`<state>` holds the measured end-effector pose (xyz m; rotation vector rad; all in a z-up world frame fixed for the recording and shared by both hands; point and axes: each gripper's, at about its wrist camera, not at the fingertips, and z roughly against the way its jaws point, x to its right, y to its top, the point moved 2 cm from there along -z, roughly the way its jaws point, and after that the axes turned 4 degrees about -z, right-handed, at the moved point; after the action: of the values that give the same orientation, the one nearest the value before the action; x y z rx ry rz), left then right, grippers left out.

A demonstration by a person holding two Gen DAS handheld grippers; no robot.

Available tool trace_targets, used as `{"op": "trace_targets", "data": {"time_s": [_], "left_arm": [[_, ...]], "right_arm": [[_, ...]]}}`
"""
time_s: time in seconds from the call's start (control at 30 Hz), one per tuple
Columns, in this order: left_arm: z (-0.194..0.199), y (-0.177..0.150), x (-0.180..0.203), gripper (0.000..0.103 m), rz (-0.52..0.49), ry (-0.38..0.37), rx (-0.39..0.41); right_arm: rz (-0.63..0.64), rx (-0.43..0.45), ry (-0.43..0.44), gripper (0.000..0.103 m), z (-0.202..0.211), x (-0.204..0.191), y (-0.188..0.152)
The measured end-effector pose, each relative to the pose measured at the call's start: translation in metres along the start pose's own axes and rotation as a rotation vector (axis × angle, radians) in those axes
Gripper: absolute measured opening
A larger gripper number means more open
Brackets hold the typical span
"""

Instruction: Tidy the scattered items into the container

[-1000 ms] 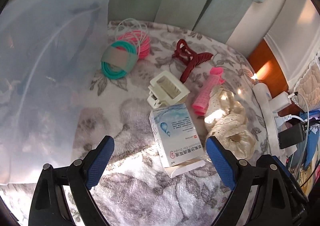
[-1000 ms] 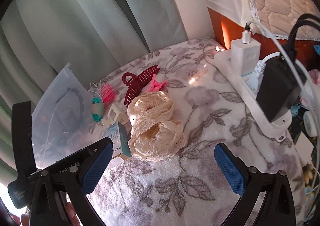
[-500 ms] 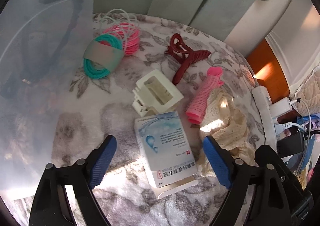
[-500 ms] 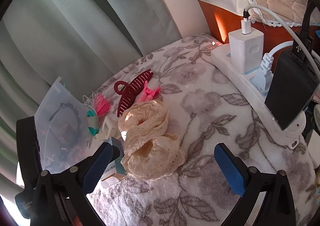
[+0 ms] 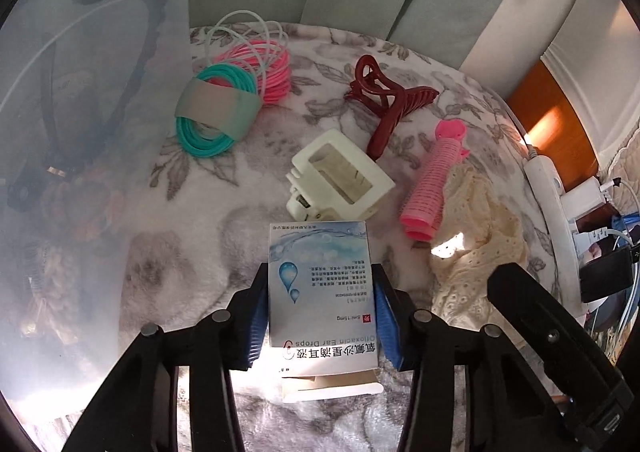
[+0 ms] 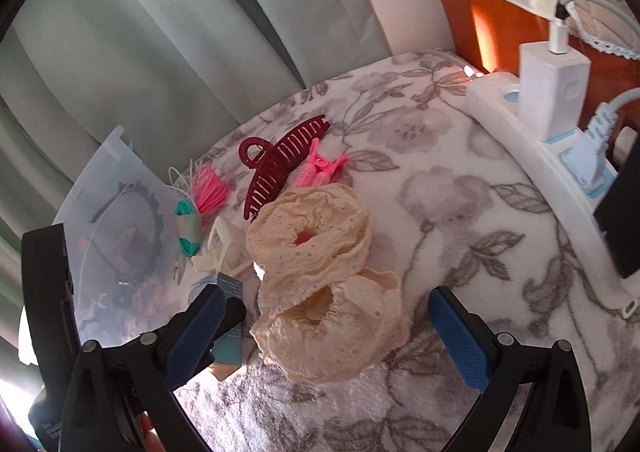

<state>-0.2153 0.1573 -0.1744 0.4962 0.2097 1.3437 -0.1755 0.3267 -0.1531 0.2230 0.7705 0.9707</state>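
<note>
My left gripper [image 5: 320,312] is shut on the ear drops box [image 5: 320,284], pads on both long sides; the box rests on the floral blanket [image 5: 180,264]. Beyond it lie a cream clip [image 5: 340,180], a pink hair roller [image 5: 430,188], a dark red claw clip [image 5: 384,104], and teal and pink bands [image 5: 224,104]. The translucent container [image 5: 72,132] stands at left with hair items inside. My right gripper [image 6: 332,336] is open just above the cream lace scrunchies [image 6: 316,276]. The box [image 6: 230,316] and the container [image 6: 116,232] show at left there.
A white power strip [image 6: 532,156] with chargers and cables runs along the right edge of the blanket. Green curtains hang behind. An orange-brown wooden board [image 5: 556,120] stands at the far right.
My left gripper moved forward and closed on the ear drops box. My right gripper moved closer to the lace scrunchies and stayed open.
</note>
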Motion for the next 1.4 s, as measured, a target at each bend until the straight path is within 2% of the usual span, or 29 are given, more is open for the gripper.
{"op": "trace_targets", "data": {"time_s": [0.1, 0.3, 0.4, 0.47, 0.6, 0.67, 0.77, 1.07, 1.4], "left_arm": [[-0.002, 0.0, -0.001, 0.048, -0.002, -0.003, 0.002], [-0.004, 0.0, 0.001, 0.048, -0.041, 0.014, 0.006], [-0.005, 0.0, 0.002, 0.048, -0.061, 0.022, 0.009], [-0.005, 0.0, 0.002, 0.048, -0.062, 0.022, 0.011], [-0.004, -0.001, 0.001, 0.047, -0.054, 0.019, 0.007], [-0.002, -0.003, 0.001, 0.047, -0.052, 0.017, 0.005], [0.0, -0.007, 0.002, 0.047, -0.057, 0.022, 0.007], [0.01, -0.02, 0.003, 0.047, -0.06, 0.024, 0.002], [0.031, -0.042, 0.0, 0.047, -0.067, 0.022, -0.011]], "right_arm": [[-0.003, -0.015, 0.009, 0.103, -0.008, 0.0, 0.0], [0.031, -0.015, -0.029, 0.102, -0.015, -0.004, 0.003], [0.05, -0.011, -0.04, 0.098, -0.014, -0.004, 0.002], [0.055, -0.006, -0.066, 0.083, -0.012, -0.002, 0.001], [0.058, -0.007, -0.115, 0.062, -0.007, 0.003, 0.001], [0.039, -0.009, -0.108, 0.05, -0.003, 0.005, 0.0], [0.014, -0.018, -0.086, 0.042, 0.002, 0.006, -0.002], [-0.059, -0.017, -0.024, 0.03, 0.027, 0.005, -0.014], [-0.055, 0.031, 0.002, 0.027, 0.075, -0.01, -0.025]]}}
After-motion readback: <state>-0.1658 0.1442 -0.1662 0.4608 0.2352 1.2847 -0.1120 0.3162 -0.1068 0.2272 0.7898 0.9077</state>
